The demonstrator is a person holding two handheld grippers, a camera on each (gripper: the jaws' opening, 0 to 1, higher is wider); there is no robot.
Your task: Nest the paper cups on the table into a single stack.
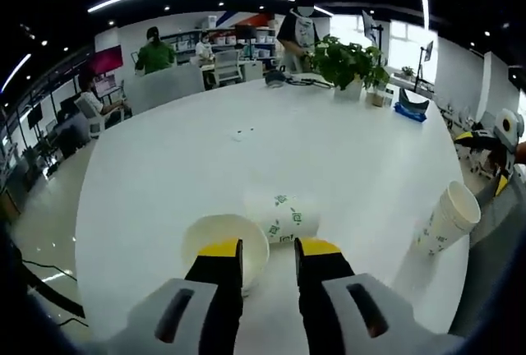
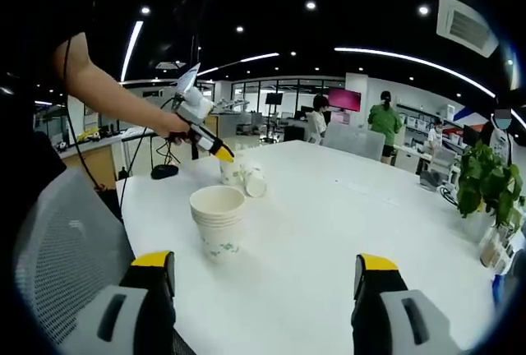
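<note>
An upright white paper cup [image 1: 215, 238] stands near the table's front edge. My left gripper [image 1: 269, 248] is at it, jaws a narrow gap apart, one jaw over the cup's mouth and the other outside its wall. Just behind lies a green-printed cup [image 1: 283, 215] on its side. A stack of nested cups [image 1: 448, 219] stands at the right edge. In the right gripper view that stack [image 2: 218, 222] is just ahead of my right gripper [image 2: 265, 262], whose jaws stand wide open and empty. Farther off, a hand holds the left gripper [image 2: 220, 151] over the upright cup [image 2: 231, 172] and the lying cup [image 2: 256, 183].
The big white round table [image 1: 246, 141] carries a potted plant [image 1: 352, 63], cables and a blue box [image 1: 411, 111] at its far side. A grey mesh chair [image 2: 66, 240] stands by the table's near edge. Several people work at desks beyond.
</note>
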